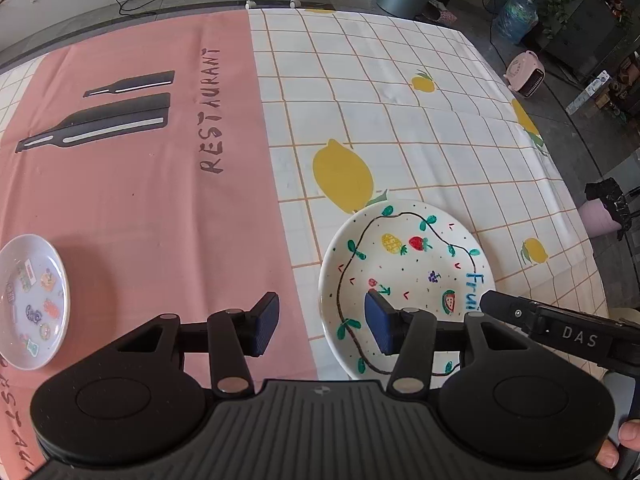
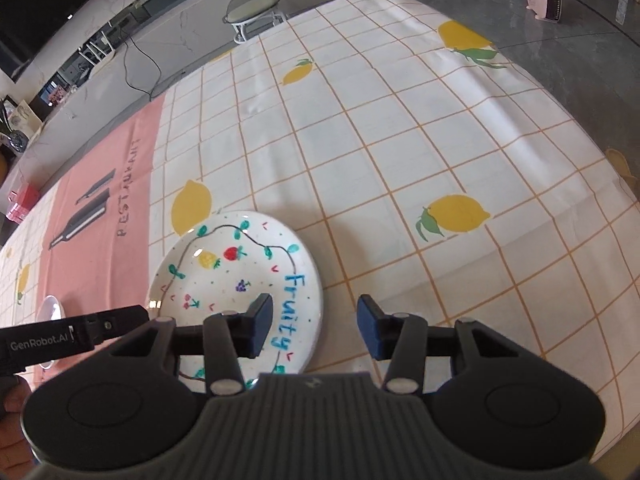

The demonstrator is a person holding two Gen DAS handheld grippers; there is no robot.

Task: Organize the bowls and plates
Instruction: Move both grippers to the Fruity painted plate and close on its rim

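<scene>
At the nine o'clock edge of the left wrist view a small pale plate [image 1: 30, 304] with sticker-like pictures rests on the pink cloth [image 1: 140, 200] that covers that part of the desk [image 1: 400, 80]. Moving right, the left hand-held gripper [image 1: 322, 326] has its jaws standing wide with nothing between them: the left pad hangs above pink cloth, the right pad above the near-left part of the fruit plate [image 1: 404, 264]. That white plate, painted with a vine and fruits, lies flat on the lemon-checked cloth, at about one o'clock from this gripper's midpoint.

Further right, the right hand-held gripper [image 2: 314, 328] is open at a middling width and also empty. Its left pad sits above the plate's lettered right side [image 2: 236, 280], its right pad above bare checked cloth, so the right rim runs between the pads. The plate lies at about ten o'clock from it.

Each gripper straddles a rim, so either could pinch; neither seems clearly nearer. A round plate offers no long axis.

Only the left view shows the small plate fully; the right view shows just its edge, but reads the whole painted word.
</scene>
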